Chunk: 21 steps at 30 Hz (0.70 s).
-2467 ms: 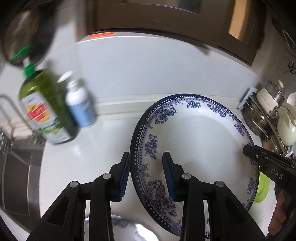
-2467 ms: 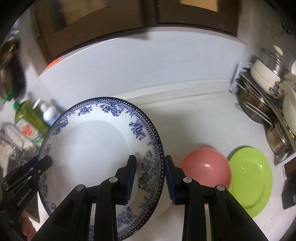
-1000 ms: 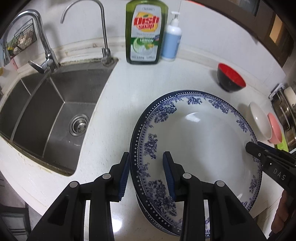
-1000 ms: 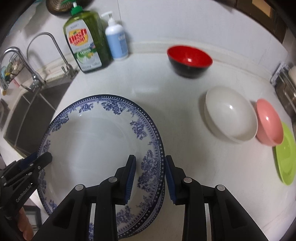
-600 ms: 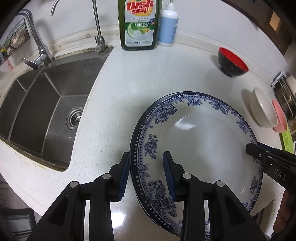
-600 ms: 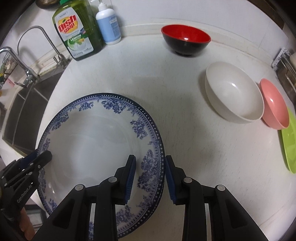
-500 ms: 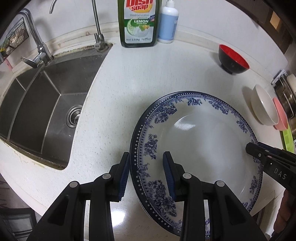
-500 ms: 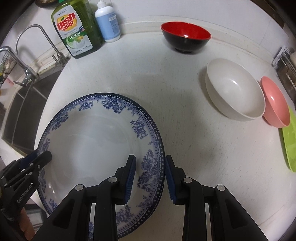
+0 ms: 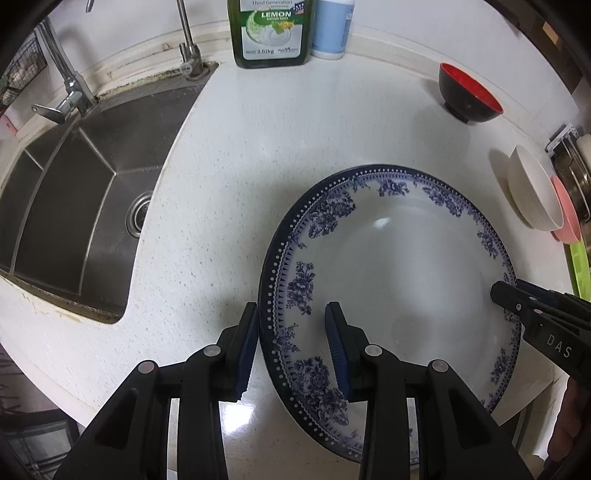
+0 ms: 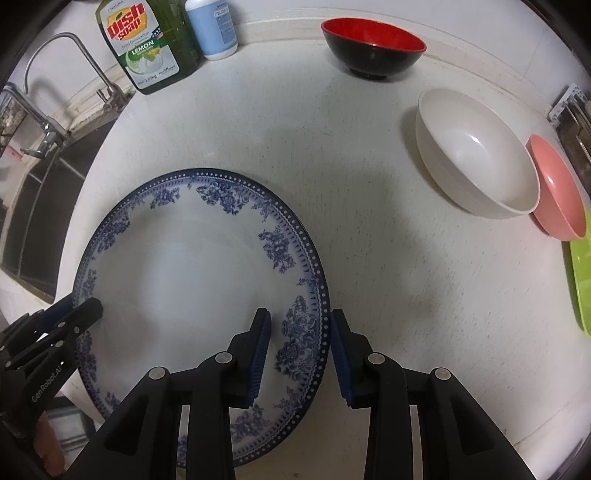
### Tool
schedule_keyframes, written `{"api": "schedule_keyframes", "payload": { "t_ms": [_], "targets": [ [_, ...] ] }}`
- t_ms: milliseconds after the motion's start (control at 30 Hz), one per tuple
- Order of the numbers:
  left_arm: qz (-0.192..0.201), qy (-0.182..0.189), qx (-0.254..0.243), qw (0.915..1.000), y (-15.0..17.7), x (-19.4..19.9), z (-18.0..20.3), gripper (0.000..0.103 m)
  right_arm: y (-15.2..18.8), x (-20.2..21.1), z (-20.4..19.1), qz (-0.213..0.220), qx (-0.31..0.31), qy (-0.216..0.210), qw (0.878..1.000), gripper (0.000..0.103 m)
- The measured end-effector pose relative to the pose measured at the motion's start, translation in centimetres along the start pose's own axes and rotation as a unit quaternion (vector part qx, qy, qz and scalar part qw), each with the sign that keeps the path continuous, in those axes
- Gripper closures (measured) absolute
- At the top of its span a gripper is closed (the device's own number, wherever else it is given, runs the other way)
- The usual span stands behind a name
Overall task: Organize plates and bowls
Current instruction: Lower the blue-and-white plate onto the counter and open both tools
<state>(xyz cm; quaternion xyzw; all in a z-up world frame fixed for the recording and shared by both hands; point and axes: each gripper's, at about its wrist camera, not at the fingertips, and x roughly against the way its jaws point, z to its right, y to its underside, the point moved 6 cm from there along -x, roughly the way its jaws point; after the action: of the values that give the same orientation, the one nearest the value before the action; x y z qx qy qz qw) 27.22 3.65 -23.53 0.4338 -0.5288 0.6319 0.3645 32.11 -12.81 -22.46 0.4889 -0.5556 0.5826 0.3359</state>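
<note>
The blue-and-white floral plate lies at the near edge of the white countertop, its near rim reaching past the counter's edge. The left gripper straddles the plate's left rim, one pad outside and one on the plate face, set narrowly about it. The right gripper straddles the right rim in the same way. Whether the pads press the rim or merely flank it, I cannot tell.

To the right of the plate stands a white bowl, with a pink bowl just beside it and a lime-green plate nearer, at the frame's edge. A red-and-black bowl sits far back by the wall. On the far left stand a green dish soap bottle and a light blue bottle; left of the counter is a steel sink with a faucet.
</note>
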Motion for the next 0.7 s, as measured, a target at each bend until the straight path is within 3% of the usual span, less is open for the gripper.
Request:
{"api": "schedule_keyframes", "payload": {
  "t_ms": [333,467,700],
  "targets": [
    [-0.004,0.007,-0.005,1.0,-0.1,-0.2,0.0,0.063,0.0,-0.1,-0.2,0.003,0.012,0.001,1.0,0.065],
    [-0.014,0.01,-0.006,0.9998,0.1,-0.6,0.1,0.058,0.3,-0.1,-0.1,0.001,0.011,-0.004,1.0,0.057],
    [0.02,0.003,-0.024,0.9995,-0.4,1.0,0.7,0.047,0.8,0.8,0.3,0.012,-0.007,-0.023,1.0,0.056]
  ]
}}
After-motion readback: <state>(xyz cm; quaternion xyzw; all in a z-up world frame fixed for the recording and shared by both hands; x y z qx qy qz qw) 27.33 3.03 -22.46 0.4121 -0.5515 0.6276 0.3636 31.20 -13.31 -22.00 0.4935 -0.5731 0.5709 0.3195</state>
